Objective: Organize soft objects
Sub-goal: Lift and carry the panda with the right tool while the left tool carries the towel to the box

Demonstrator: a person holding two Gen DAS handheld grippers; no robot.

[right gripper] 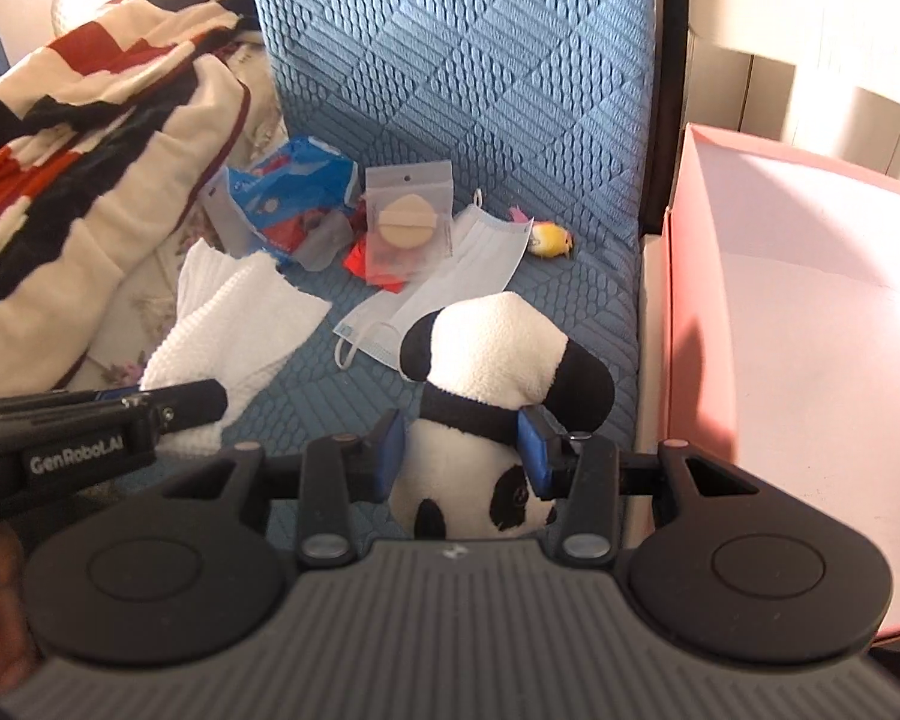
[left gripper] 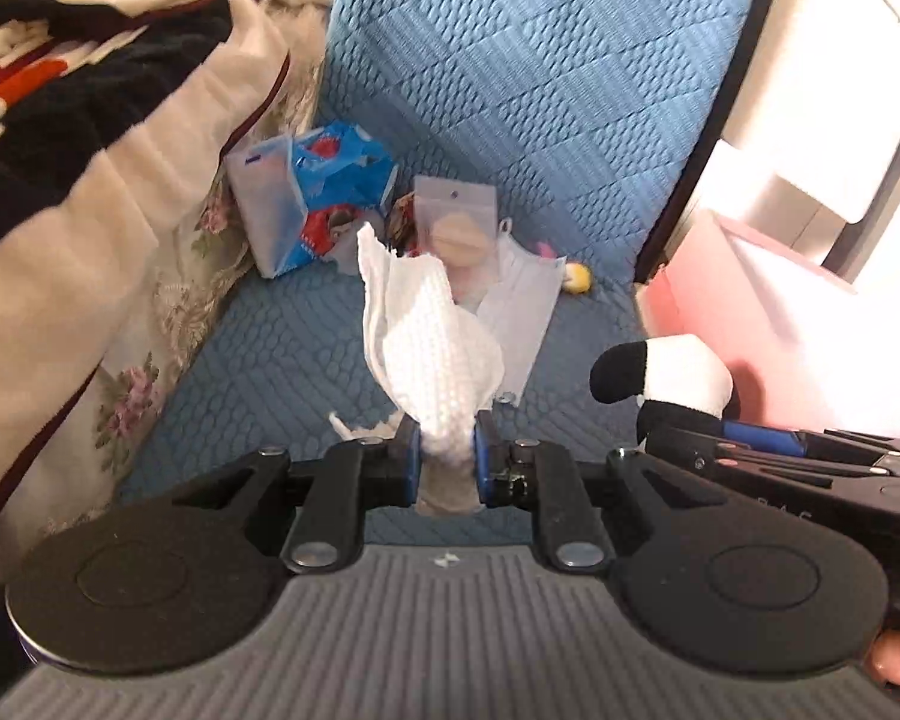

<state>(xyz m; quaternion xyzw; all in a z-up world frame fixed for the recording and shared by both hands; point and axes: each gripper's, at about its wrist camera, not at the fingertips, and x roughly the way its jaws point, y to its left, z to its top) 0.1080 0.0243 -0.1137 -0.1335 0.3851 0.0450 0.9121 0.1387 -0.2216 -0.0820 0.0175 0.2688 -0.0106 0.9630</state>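
Note:
My left gripper (left gripper: 447,450) is shut on a white textured cloth (left gripper: 432,348) and holds it up above the blue quilted seat (left gripper: 270,372). The cloth also shows in the right wrist view (right gripper: 234,318), with the left gripper (right gripper: 210,399) at the left edge. My right gripper (right gripper: 462,450) is shut on a black-and-white panda plush (right gripper: 498,354), held head-down above the seat. The panda (left gripper: 666,378) and the right gripper (left gripper: 750,444) show at the right of the left wrist view. A pink open box (right gripper: 810,276) stands just right of the panda.
At the seat's back lie a blue snack bag (right gripper: 294,192), a clear pouch with a powder puff (right gripper: 408,222), a face mask (right gripper: 444,282) and a small yellow toy (right gripper: 549,239). A red, black and cream blanket (right gripper: 90,120) is piled at left.

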